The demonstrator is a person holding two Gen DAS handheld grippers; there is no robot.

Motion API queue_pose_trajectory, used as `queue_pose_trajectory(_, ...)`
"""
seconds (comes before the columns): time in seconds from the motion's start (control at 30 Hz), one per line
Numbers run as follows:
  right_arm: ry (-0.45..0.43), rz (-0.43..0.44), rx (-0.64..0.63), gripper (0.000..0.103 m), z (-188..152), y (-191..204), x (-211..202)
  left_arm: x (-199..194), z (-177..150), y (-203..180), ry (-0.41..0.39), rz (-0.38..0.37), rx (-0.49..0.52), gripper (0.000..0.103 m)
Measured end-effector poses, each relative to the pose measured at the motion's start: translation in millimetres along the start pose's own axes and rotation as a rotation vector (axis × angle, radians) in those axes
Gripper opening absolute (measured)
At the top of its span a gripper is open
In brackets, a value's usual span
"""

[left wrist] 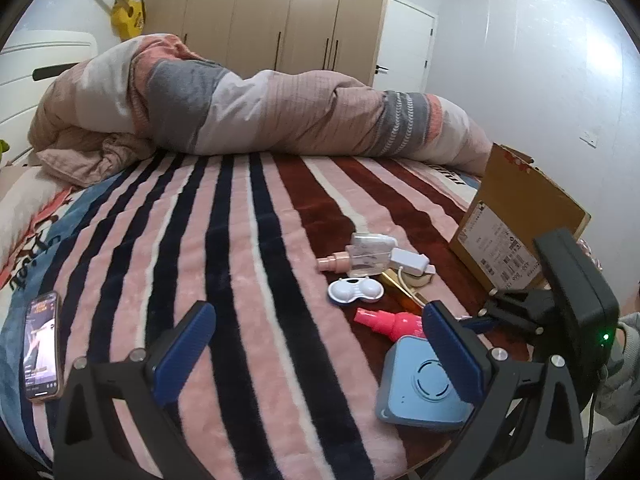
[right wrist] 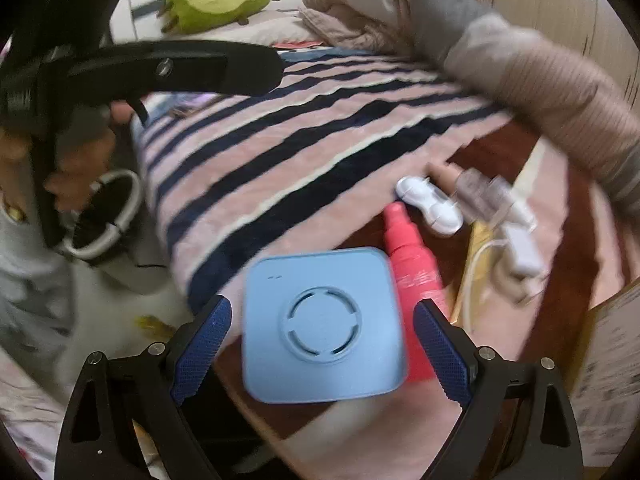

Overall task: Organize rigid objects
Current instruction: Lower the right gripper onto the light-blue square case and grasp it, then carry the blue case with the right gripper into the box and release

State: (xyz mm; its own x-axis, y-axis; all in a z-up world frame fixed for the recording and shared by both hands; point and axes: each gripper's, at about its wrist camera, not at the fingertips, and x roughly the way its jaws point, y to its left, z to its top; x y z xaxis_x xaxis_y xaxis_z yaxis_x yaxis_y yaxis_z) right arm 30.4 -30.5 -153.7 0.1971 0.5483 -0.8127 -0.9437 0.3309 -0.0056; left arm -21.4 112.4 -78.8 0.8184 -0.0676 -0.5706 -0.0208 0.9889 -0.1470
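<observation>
The light blue square plastic box with rounded corners is lying on the striped blanket at the bed edge, touching the pink spray bottle. You are holding your right gripper with jaws apart around it. It looks stiff, light and smooth, so you should be gripping its flat sides.

No text legible. Cardboard box carries a printed shipping label, characters too small to read. Left of the box, phone screen unreadable.
</observation>
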Motion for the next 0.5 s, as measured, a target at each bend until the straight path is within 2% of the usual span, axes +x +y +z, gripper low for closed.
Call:
queue_pose_trajectory(0.03,0.021,0.027,0.007,0.089,0.0,-1.1,3.4,0.7,0.6,-1.0,0.003,-0.003,0.001,0.103)
queue_pose_trajectory(0.1,0.076,0.005,-0.014,0.080,-0.7,0.6,15.7,1.6,1.3,-3.3,0.007,-0.012,0.007,0.103)
queue_pose_trajectory(0.17,0.074,-0.002,-0.051,0.080,-0.9,4.1,18.8,2.0,1.3,-4.8,0.012,-0.025,0.015,0.103)
queue_pose_trajectory(0.27,0.059,0.007,-0.028,0.079,0.7,2.0,18.6,2.9,1.3,-6.2,0.020,-0.052,0.024,0.103)
queue_pose_trajectory(0.37,-0.008,-0.035,-0.024,0.079,5.4,2.1,5.1,3.2,2.6,-9.9,0.025,-0.110,0.025,0.103)
queue_pose_trajectory(0.5,-0.119,-0.054,0.000,0.079,16.6,0.8,-31.8,0.7,14.2,-22.0,0.032,-0.240,0.031,0.102)
